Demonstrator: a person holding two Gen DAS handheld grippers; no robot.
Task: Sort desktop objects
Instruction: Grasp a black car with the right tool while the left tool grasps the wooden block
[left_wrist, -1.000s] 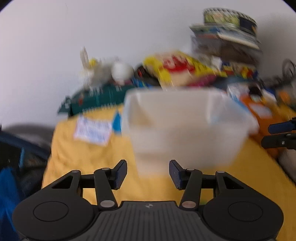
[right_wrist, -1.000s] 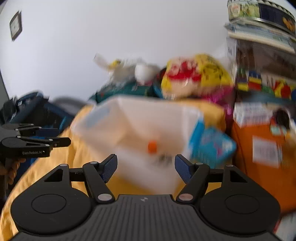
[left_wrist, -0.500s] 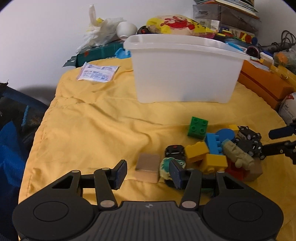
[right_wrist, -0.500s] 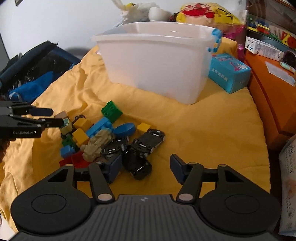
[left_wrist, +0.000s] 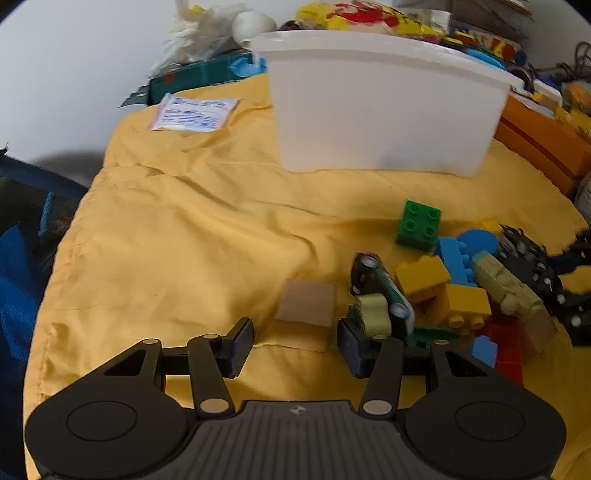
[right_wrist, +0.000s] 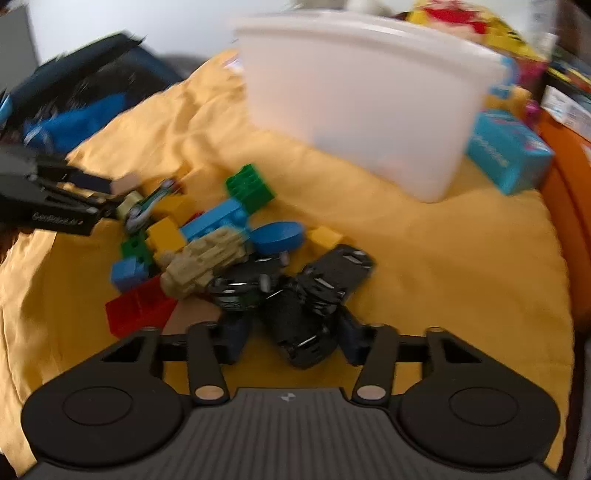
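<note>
left wrist view: my left gripper (left_wrist: 295, 345) stands half open with nothing between its pads. the tan block (left_wrist: 306, 303) lies flat on the yellow cloth (left_wrist: 184, 240) just ahead of the gap, roughly centred. the toy pile begins right of it, a green toy car (left_wrist: 382, 291) just beyond my right-hand pad. the white bin (left_wrist: 384, 107) stands well apart, toward the cloth's far edge. i judge the tan block is this hand's pick, straight ahead and down.

right wrist view: my right gripper (right_wrist: 293, 341) has just been closing, and a black toy car (right_wrist: 301, 325) sits between the jaws, its long axis running roughly away from me along the fingers, so the pads meet its sides. blur keeps me from telling whether they press yet. more black cars (right_wrist: 332, 269) lie just beyond, touching it, with the beige toy vehicle (right_wrist: 205, 260) and the bricks toward the left. this hand is nearer the cars; the bin is far ahead.
</note>
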